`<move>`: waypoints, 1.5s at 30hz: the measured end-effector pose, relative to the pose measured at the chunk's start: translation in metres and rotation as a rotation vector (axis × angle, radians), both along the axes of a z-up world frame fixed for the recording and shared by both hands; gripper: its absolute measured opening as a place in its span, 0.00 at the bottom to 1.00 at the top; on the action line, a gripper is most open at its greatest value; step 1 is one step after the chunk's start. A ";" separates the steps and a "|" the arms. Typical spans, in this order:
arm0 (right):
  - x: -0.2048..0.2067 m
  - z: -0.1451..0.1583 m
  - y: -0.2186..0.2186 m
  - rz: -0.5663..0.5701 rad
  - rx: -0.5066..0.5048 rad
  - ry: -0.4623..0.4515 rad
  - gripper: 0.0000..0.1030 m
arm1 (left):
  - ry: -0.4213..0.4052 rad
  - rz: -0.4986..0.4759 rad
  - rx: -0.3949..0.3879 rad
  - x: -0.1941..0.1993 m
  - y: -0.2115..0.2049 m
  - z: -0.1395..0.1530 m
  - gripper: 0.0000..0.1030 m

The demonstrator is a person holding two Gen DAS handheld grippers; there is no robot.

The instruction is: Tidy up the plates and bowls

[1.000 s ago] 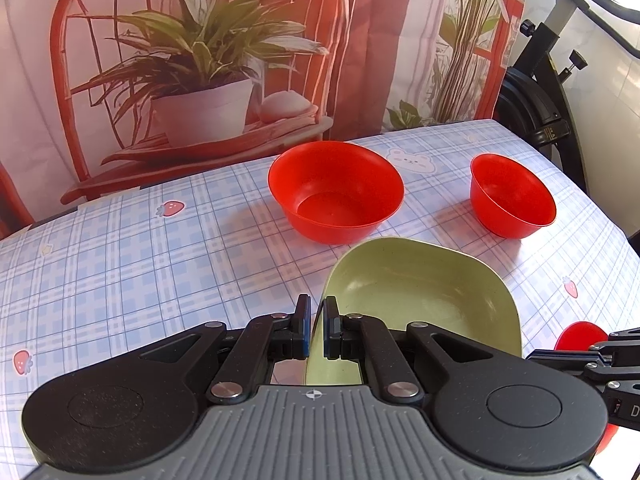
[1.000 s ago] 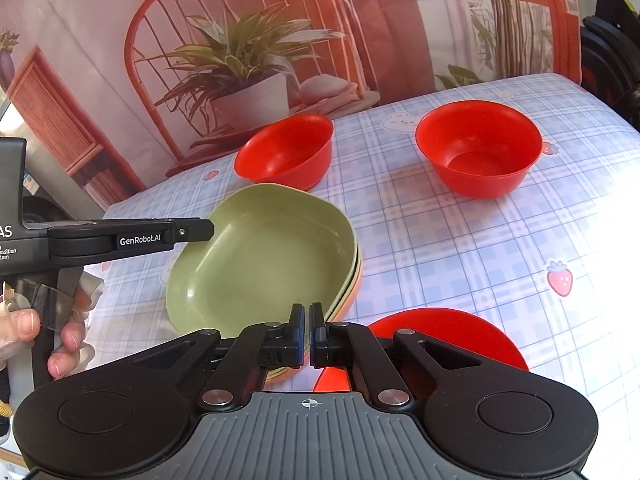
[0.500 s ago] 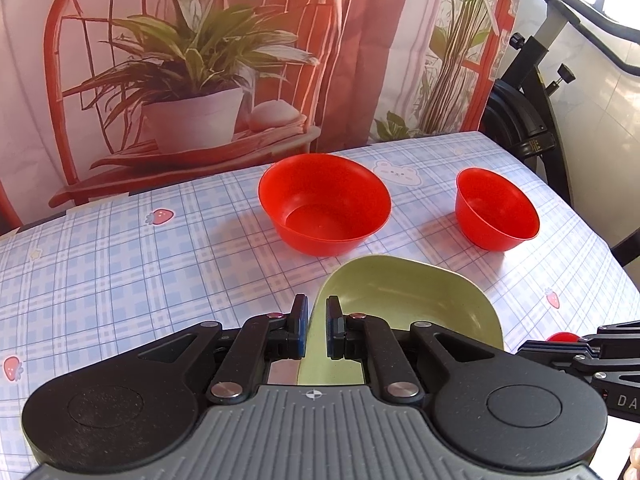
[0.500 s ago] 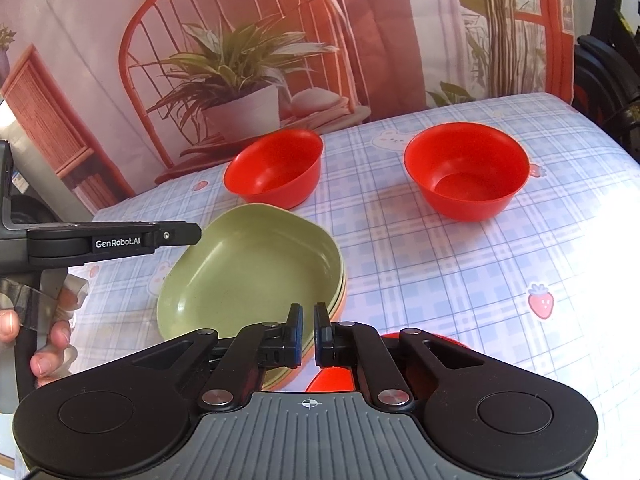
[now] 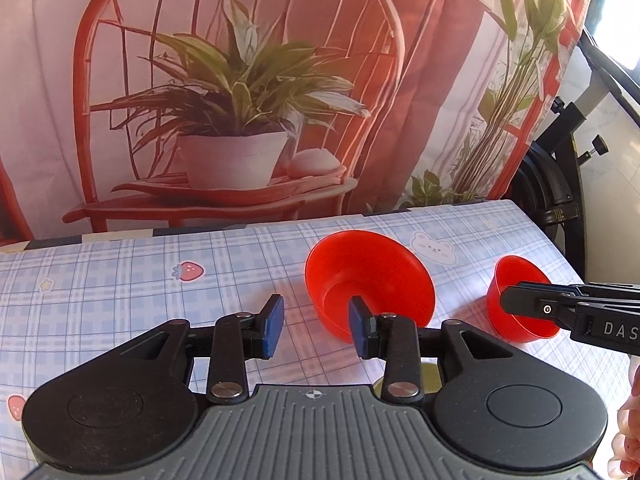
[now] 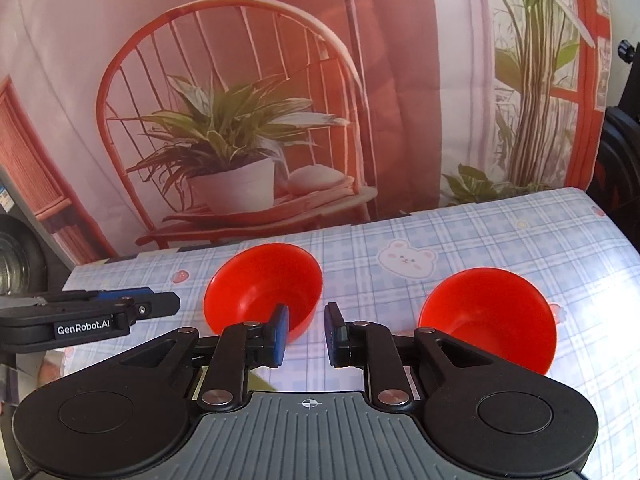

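On the checked tabletop (image 5: 120, 280) two red bowls sit apart, one large (image 5: 370, 280), one small (image 5: 520, 300), and both tools, left (image 5: 316, 330) and right (image 6: 306, 334), hover spread and empty, so nesting the bowls looks next.

My left hand-held gripper (image 5: 316, 330) hangs over the bench (image 5: 120, 280) with its jaws spread wide. At one o'clock sits the large red bowl (image 5: 370, 280); at three o'clock, the small red bowl (image 5: 520, 300), partly behind my right hand-held gripper (image 5: 516, 304).
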State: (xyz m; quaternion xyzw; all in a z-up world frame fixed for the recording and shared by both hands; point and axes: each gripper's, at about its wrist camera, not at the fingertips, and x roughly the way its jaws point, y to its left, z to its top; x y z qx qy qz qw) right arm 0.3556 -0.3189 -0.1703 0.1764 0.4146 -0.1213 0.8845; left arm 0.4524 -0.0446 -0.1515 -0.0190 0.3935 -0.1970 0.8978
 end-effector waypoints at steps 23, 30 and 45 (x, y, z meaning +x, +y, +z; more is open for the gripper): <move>0.046 -0.063 -0.026 -0.061 0.156 0.090 0.09 | 0.090 0.020 -0.050 0.038 -0.017 -0.048 0.10; 0.032 -0.037 -0.015 -0.042 0.156 0.043 0.08 | 0.034 0.014 -0.031 0.017 -0.010 -0.020 0.10; -0.057 0.036 -0.003 -0.005 0.095 -0.075 0.09 | -0.050 -0.042 -0.050 -0.063 -0.018 0.030 0.10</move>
